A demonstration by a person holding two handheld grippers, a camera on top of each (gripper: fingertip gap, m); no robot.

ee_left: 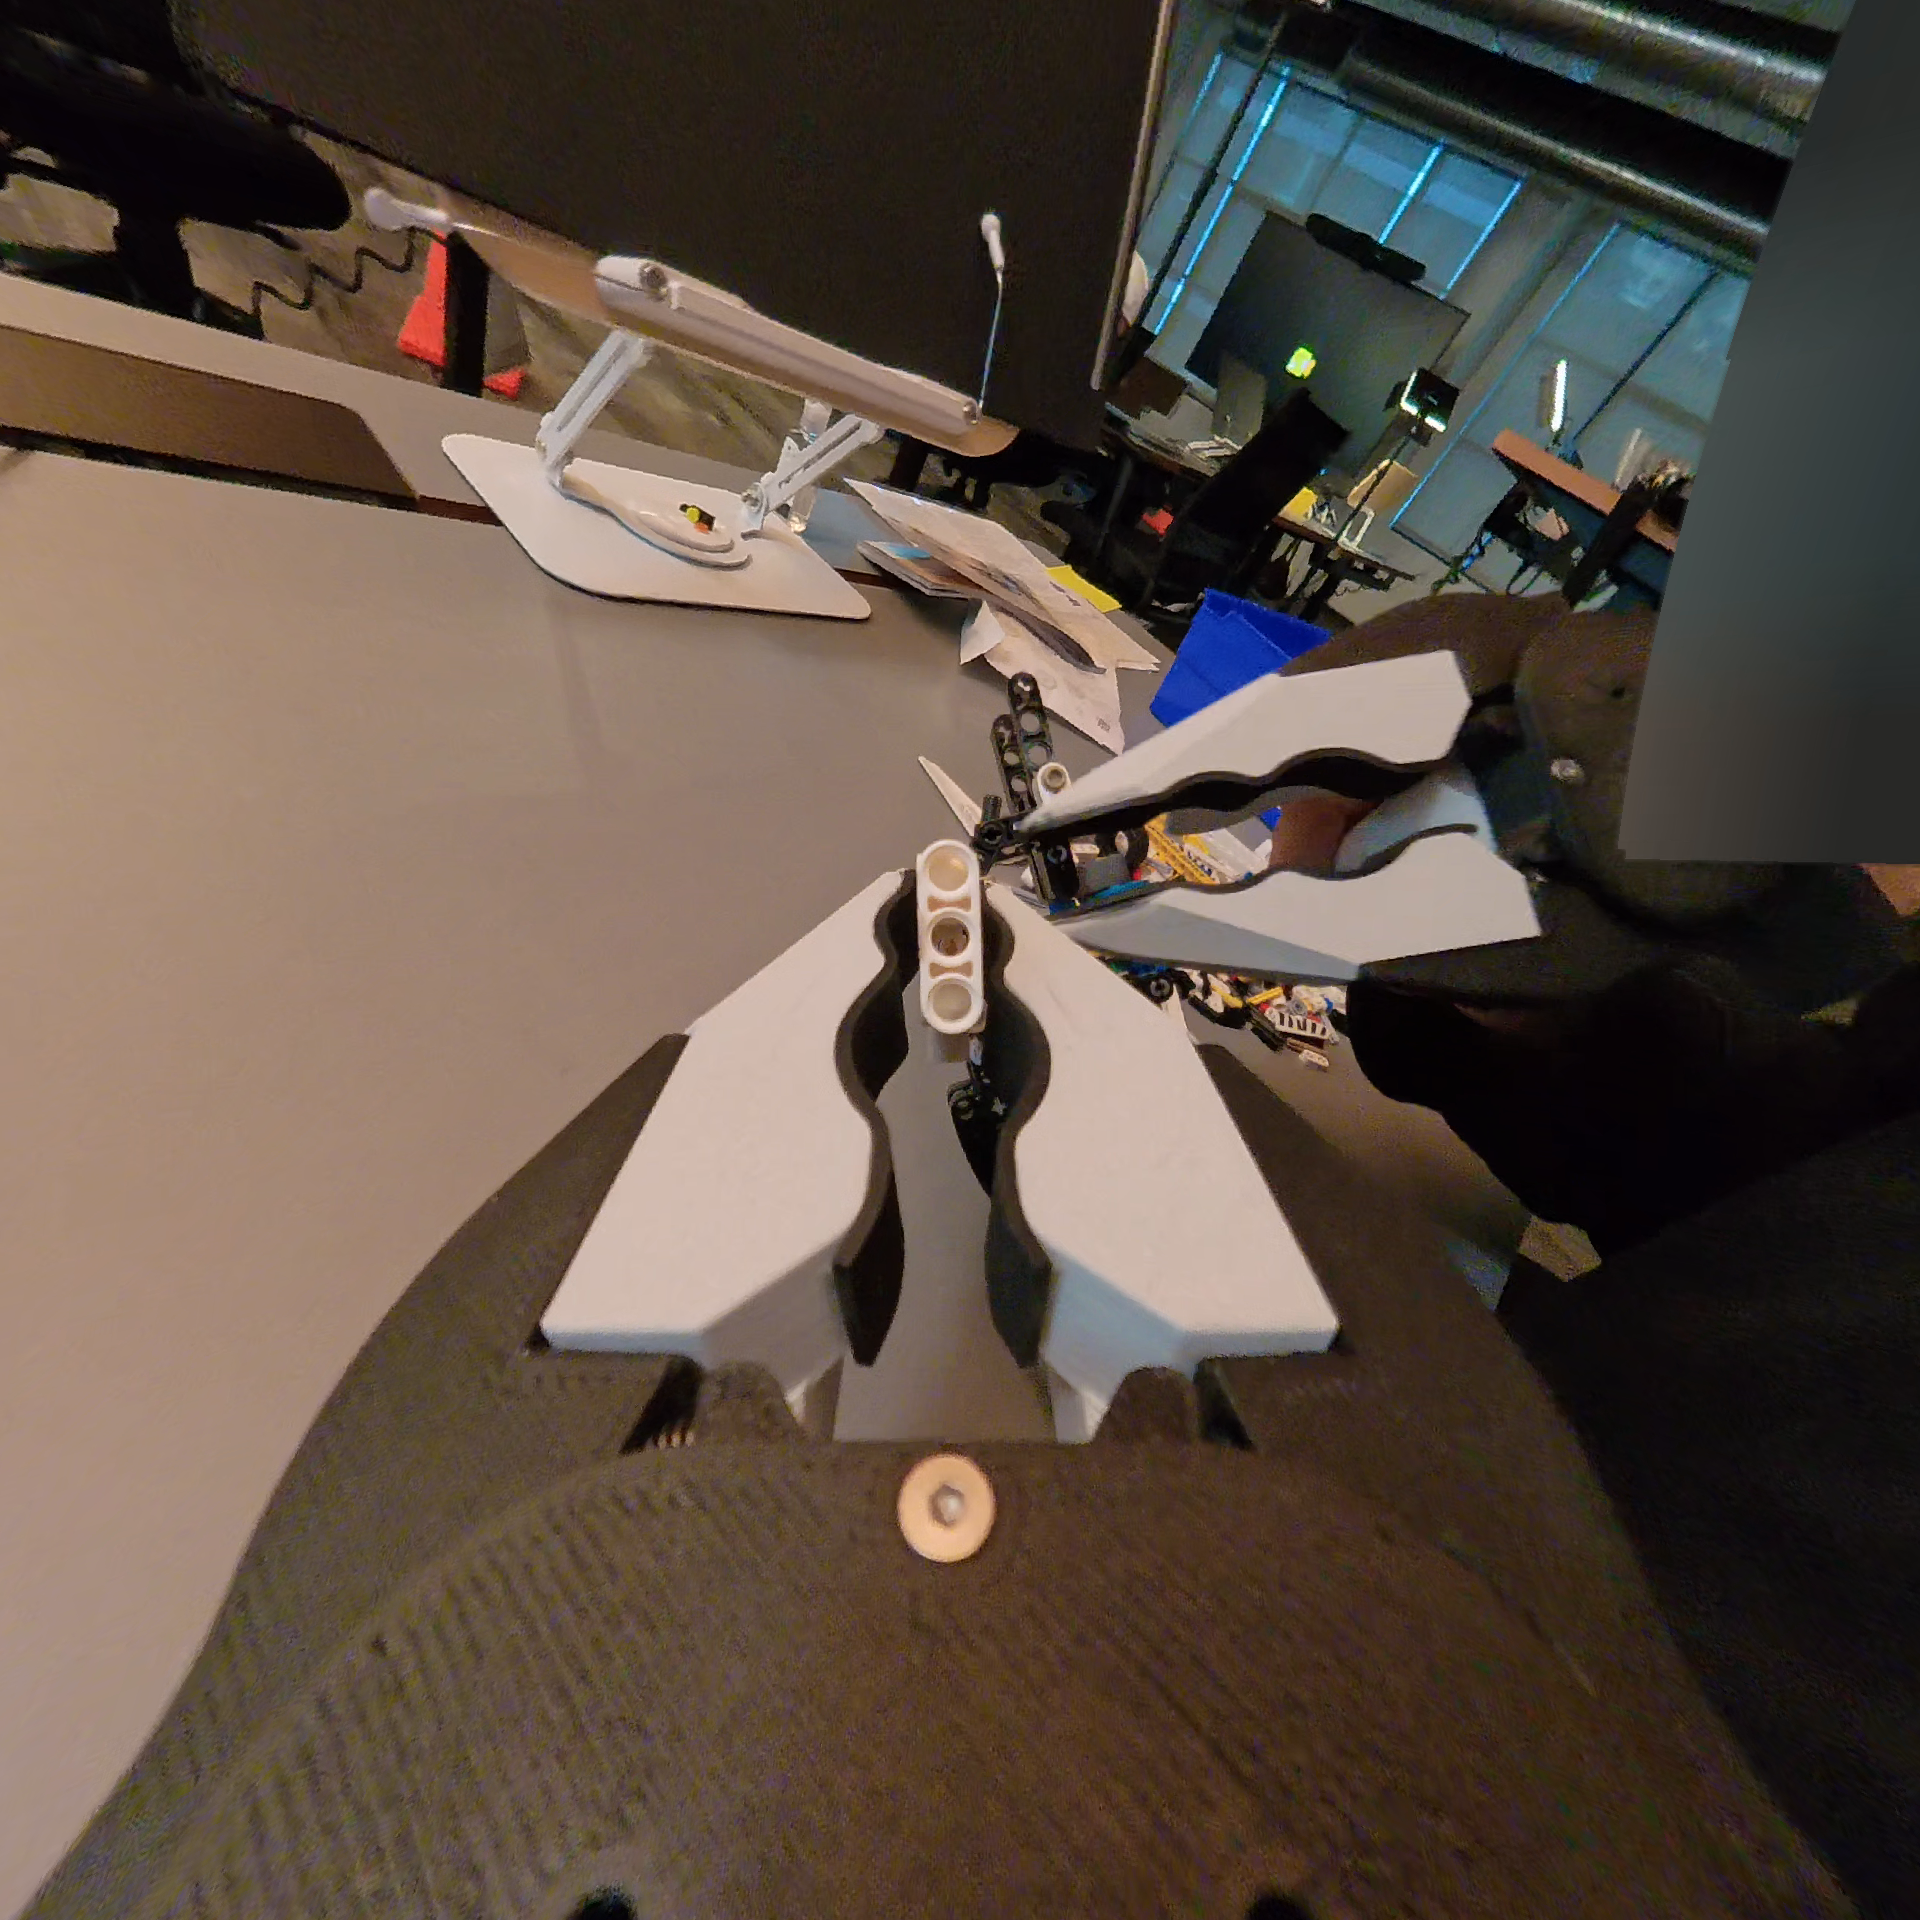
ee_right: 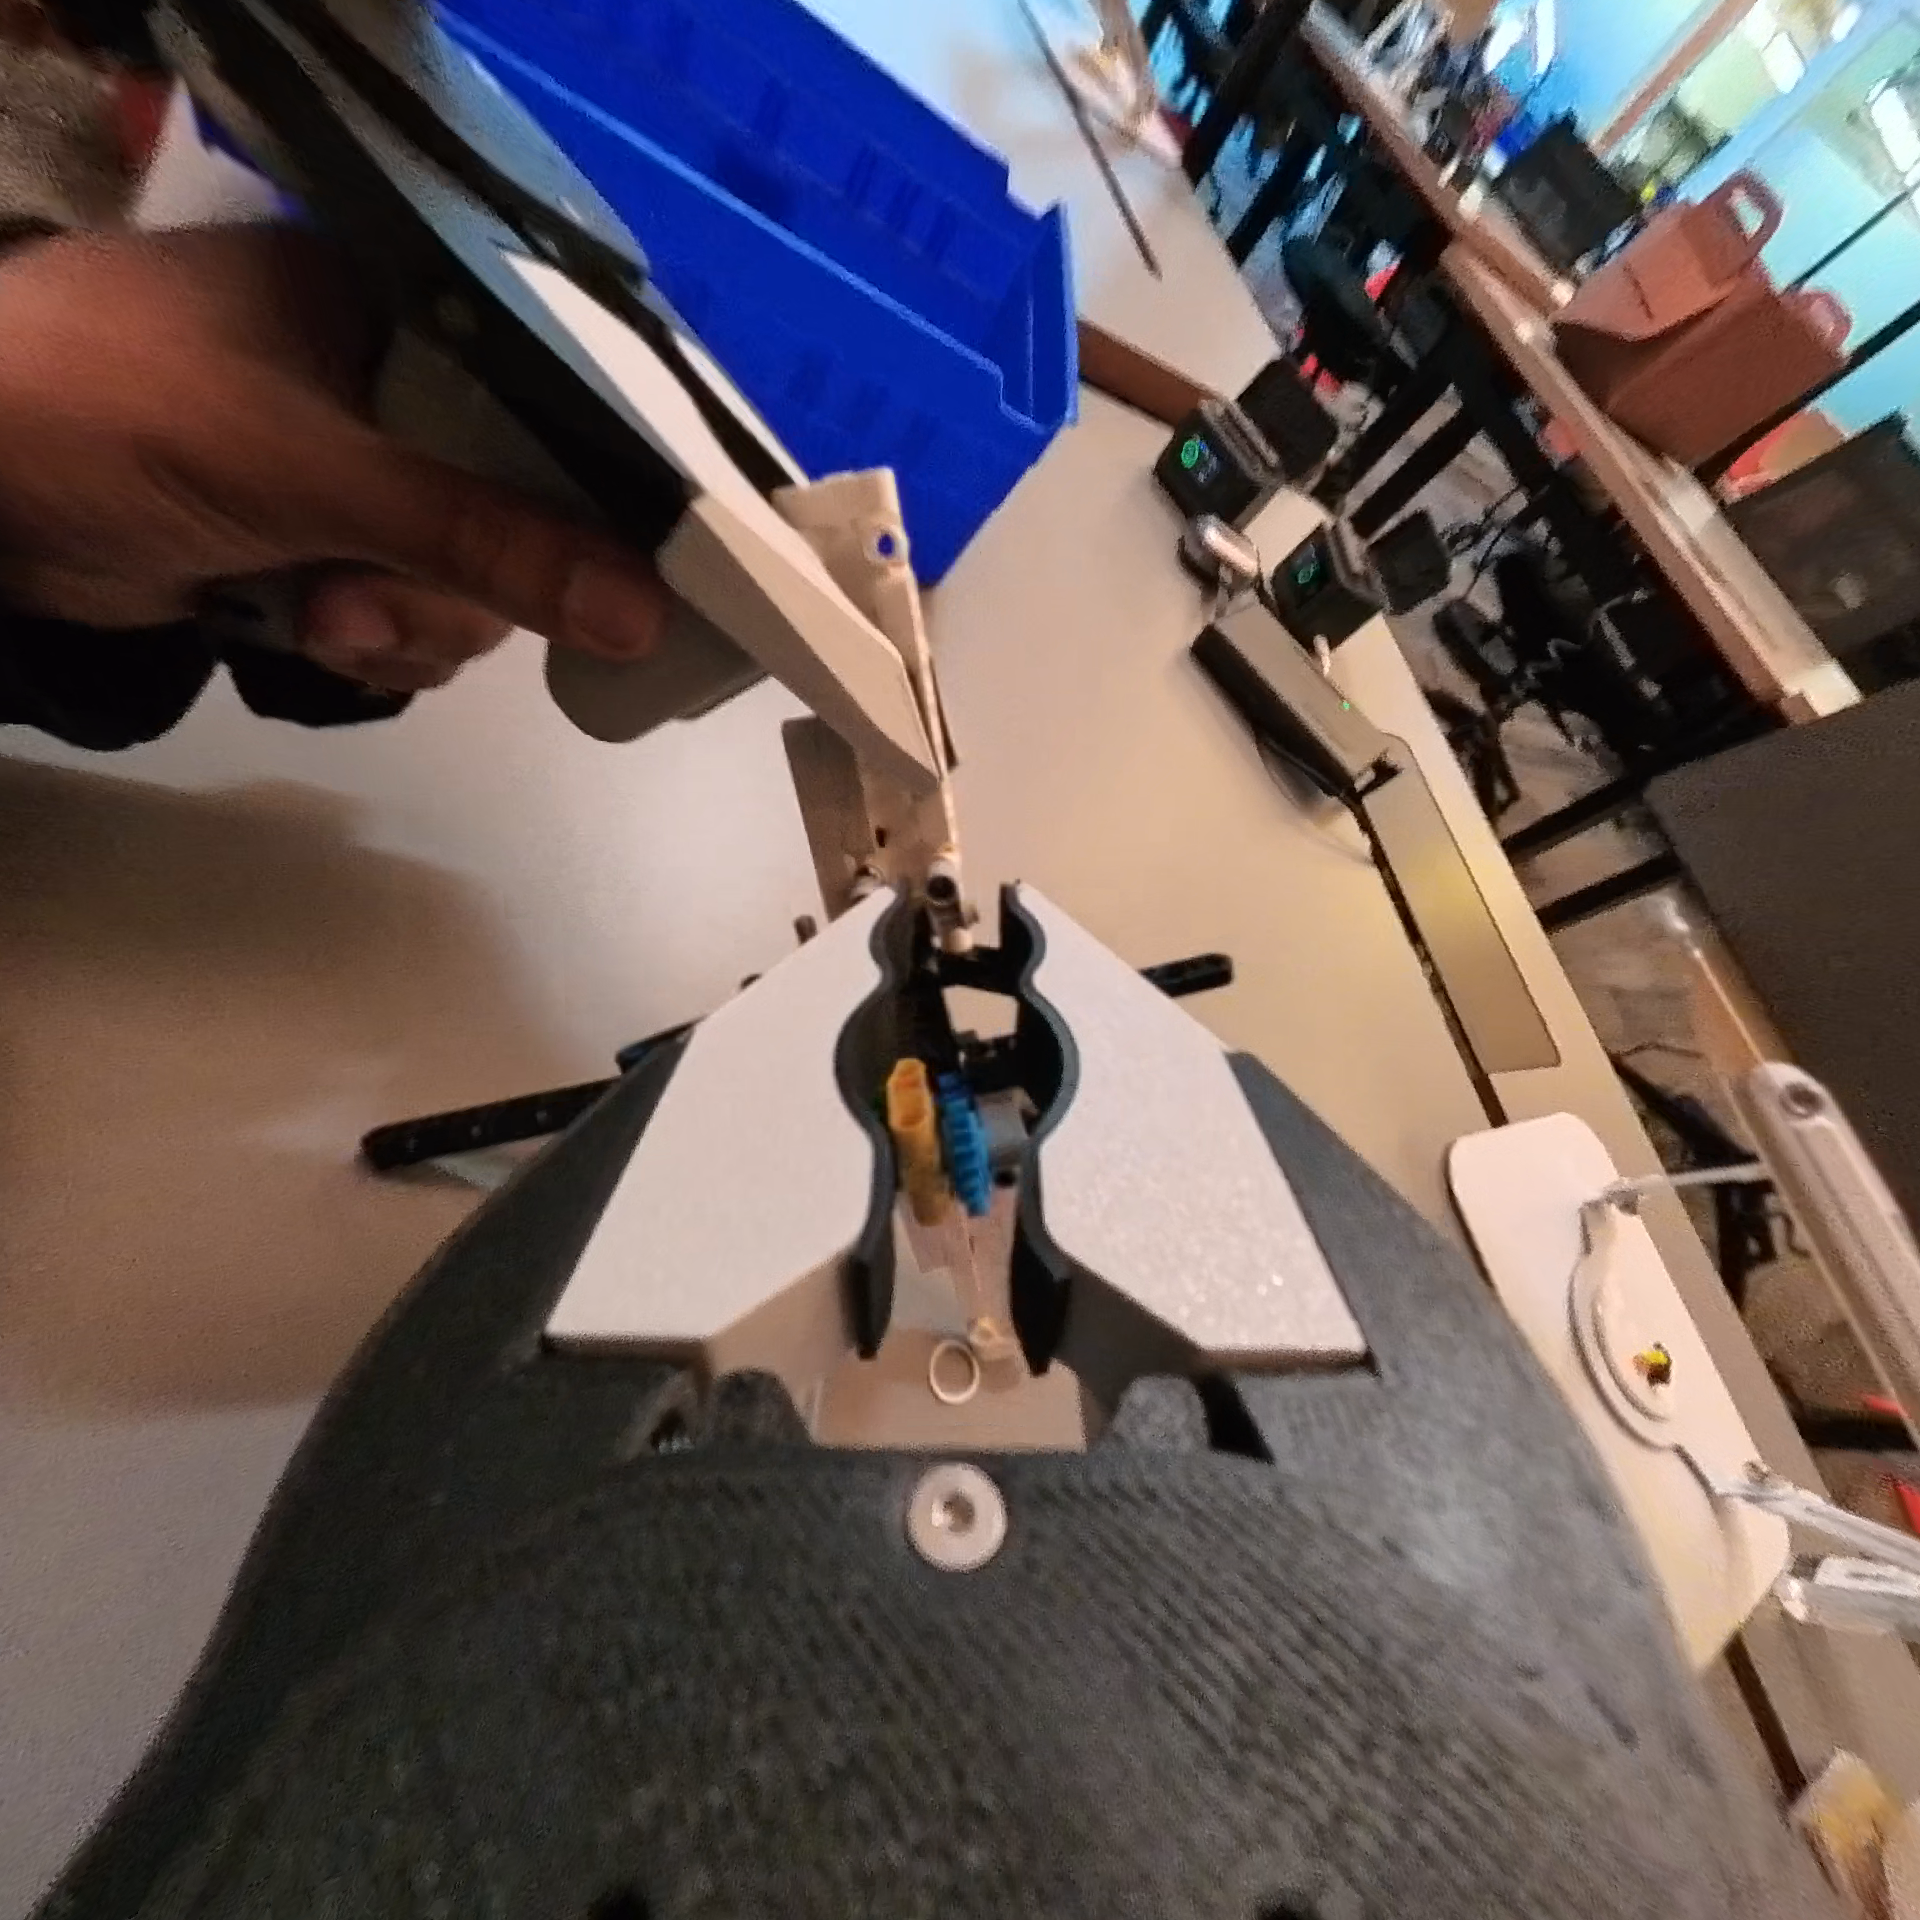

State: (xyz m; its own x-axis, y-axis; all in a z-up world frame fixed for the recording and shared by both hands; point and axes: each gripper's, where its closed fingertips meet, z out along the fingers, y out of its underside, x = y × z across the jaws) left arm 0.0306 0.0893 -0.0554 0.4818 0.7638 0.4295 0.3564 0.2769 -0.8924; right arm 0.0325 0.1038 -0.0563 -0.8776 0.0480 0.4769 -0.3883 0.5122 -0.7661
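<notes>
In the left wrist view, my left gripper is shut on a white three-hole beam that stands upright between its pads, above the grey table. My right gripper comes in from the right, shut on a black assembly whose front end almost meets the beam's top. In the right wrist view, my right gripper holds that black assembly, which carries a yellow part and a blue part. The left gripper reaches down from the upper left with the white beam edge-on.
A white laptop stand and papers lie at the back of the table. A blue bin stands behind the grippers. Loose small pieces and black beams lie nearby. A hand holds the left gripper. Only a small space, under 4 cm, lies between the two pairs of fingers.
</notes>
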